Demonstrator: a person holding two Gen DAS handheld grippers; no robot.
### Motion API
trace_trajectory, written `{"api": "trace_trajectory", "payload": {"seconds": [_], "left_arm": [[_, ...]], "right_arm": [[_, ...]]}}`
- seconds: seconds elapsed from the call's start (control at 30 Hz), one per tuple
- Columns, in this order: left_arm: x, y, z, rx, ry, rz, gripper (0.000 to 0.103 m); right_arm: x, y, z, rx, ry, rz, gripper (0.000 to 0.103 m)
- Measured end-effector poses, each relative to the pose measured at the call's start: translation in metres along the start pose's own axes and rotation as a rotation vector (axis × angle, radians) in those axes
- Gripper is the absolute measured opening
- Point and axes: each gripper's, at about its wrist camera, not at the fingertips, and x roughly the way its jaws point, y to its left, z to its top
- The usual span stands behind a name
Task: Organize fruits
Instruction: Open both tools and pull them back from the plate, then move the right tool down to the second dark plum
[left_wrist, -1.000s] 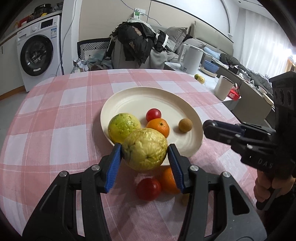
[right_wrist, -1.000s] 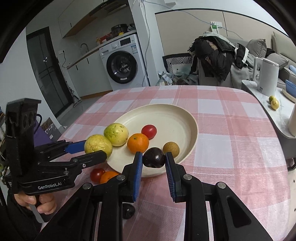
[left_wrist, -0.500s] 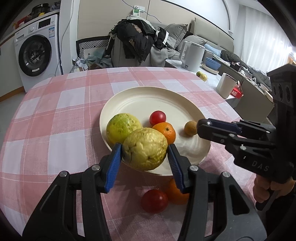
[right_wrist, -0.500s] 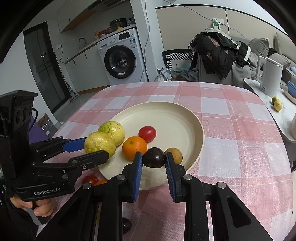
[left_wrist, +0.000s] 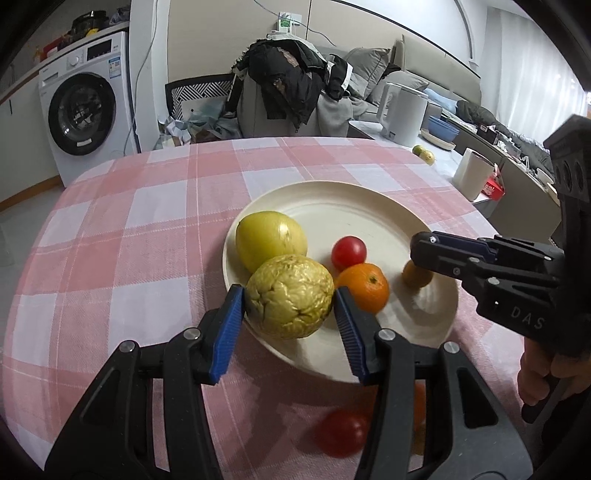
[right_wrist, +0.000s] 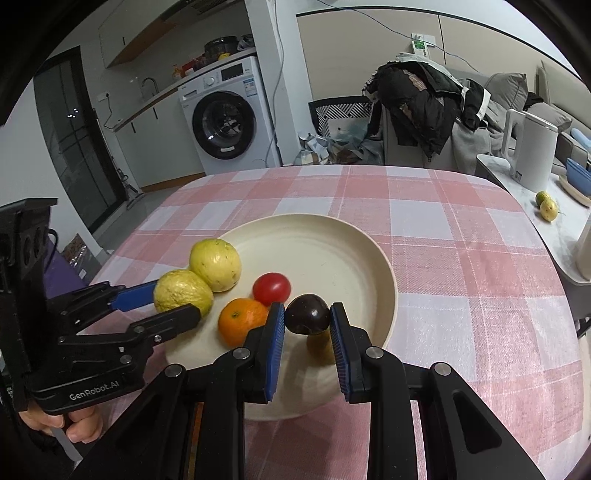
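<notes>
Grippers both carry fruit for release: left gripper (left_wrist: 290, 306) grasps wrinkled yellow-green guava (left_wrist: 290, 296) at round cream plate's (left_wrist: 369, 206) seven o'clock; right gripper (right_wrist: 307, 319) clenches dark purple passion fruit (right_wrist: 307, 314).

Right gripper (right_wrist: 307, 321) clamping dark fruit (right_wrist: 307, 314) (over the plate (right_wrist: 384, 266))

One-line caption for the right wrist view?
Right gripper holds a dark fruit over the plate; left gripper holds a wrinkled guava.
</notes>
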Motion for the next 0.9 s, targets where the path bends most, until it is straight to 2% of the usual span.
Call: {"api": "trace_trajectory", "payload": {"seconds": [0.1, 0.23, 0.33, 0.37, 0.43, 0.5, 0.6, 0.63, 0.67, 0.73, 0.77, 0.8, 0.87, 0.9], "left_arm": [[0.003, -0.001, 0.001, 0.015, -0.007, 0.021, 0.045], [0.000, -0.002, 0.001, 0.023, -0.022, 0.013, 0.045], [-0.007, -0.003, 0.000, 0.028, -0.032, 0.020, 0.046], [-0.010, -0.003, 0.000, 0.025, -0.035, 0.018, 0.046], [-0.019, -0.003, -0.003, 0.009, -0.044, 0.016, 0.053], [-0.032, -0.002, -0.009, -0.011, -0.069, 0.007, 0.071], [-0.052, -0.003, -0.019, -0.013, -0.097, 0.018, 0.081], [-0.057, -0.005, -0.021, -0.012, -0.101, 0.023, 0.082], [-0.064, -0.006, -0.024, -0.012, -0.104, 0.028, 0.085], [-0.075, -0.006, -0.031, -0.020, -0.110, 0.032, 0.091], [-0.081, -0.006, -0.036, -0.027, -0.117, 0.033, 0.099], [-0.086, -0.005, -0.041, -0.032, -0.127, 0.033, 0.102], [-0.094, -0.007, -0.049, -0.034, -0.139, 0.033, 0.102], [-0.097, -0.008, -0.051, -0.032, -0.138, 0.035, 0.102]], "right_arm": [[0.007, -0.003, 0.003, 0.014, 0.007, -0.011, 0.026], [0.012, -0.009, 0.003, 0.035, 0.017, -0.013, 0.026], [0.011, -0.010, 0.002, 0.033, 0.031, -0.022, 0.029], [0.009, -0.010, 0.002, 0.032, 0.026, -0.029, 0.033], [0.001, -0.011, 0.000, 0.026, 0.012, -0.040, 0.040], [-0.006, -0.010, -0.004, 0.010, 0.008, -0.053, 0.040], [-0.018, -0.010, -0.012, -0.006, 0.001, -0.067, 0.055], [-0.024, -0.010, -0.015, 0.002, -0.007, -0.063, 0.063], [-0.027, -0.011, -0.017, 0.008, -0.009, -0.058, 0.075], [-0.035, -0.013, -0.023, 0.018, 0.001, -0.046, 0.088], [-0.038, -0.012, -0.026, 0.017, 0.004, -0.043, 0.089], [-0.041, -0.012, -0.028, 0.012, 0.007, -0.039, 0.090], [-0.047, -0.008, -0.035, -0.008, 0.015, -0.030, 0.102], [-0.050, -0.006, -0.038, -0.019, 0.012, -0.029, 0.103]]}}
